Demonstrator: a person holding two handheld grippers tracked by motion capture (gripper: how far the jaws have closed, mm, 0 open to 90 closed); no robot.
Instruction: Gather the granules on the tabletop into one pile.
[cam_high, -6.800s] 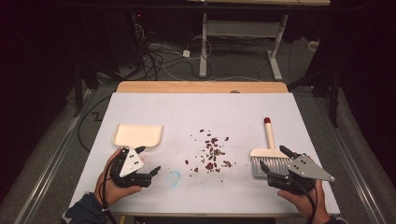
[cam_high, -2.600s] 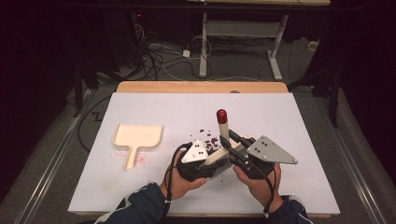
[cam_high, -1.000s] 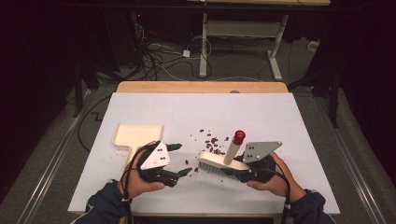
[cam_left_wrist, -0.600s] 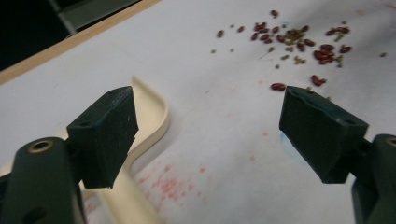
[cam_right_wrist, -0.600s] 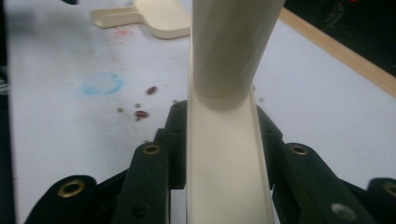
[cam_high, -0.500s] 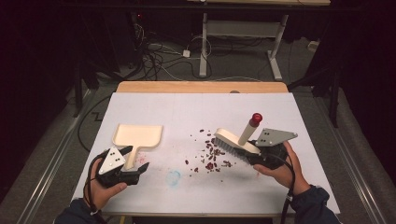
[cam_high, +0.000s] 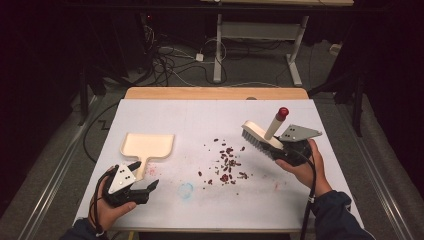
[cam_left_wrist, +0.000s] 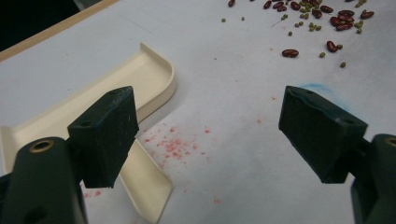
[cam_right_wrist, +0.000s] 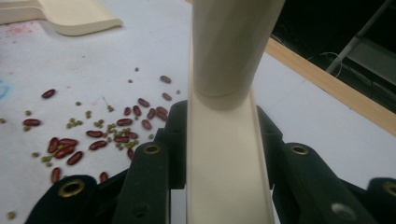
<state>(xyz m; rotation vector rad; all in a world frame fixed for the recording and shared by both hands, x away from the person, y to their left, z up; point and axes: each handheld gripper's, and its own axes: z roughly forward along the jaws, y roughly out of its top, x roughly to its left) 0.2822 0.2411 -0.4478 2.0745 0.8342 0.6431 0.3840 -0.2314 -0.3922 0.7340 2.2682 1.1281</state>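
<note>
A cream dustpan (cam_high: 148, 144) lies flat at the left of the white sheet, its handle pointing toward me. My left gripper (cam_high: 144, 176) hovers just right of that handle, open, nothing between its pads (cam_left_wrist: 110, 135); the dustpan (cam_left_wrist: 140, 79) lies beside the left pad. Red beans and small green ones (cam_high: 227, 162) are scattered mid-table. To their right, my right gripper (cam_high: 280, 149) is shut on a cream hand brush (cam_high: 260, 136), held off the sheet with bristles facing the beans and red-tipped handle (cam_high: 283, 112) raised. The brush (cam_right_wrist: 229, 140) sits between the jaws, with beans (cam_right_wrist: 107, 130) beyond.
The white sheet carries a blue smudge (cam_high: 186, 190) and pink stains near the dustpan handle. A wooden table edge (cam_high: 215, 93) runs along the far side. Beyond it are floor cables and desk legs (cam_high: 218, 55).
My left gripper has swung left and down, ending beside the dustpan handle. My right gripper has carried the brush rightward, from over the beans to their right side.
</note>
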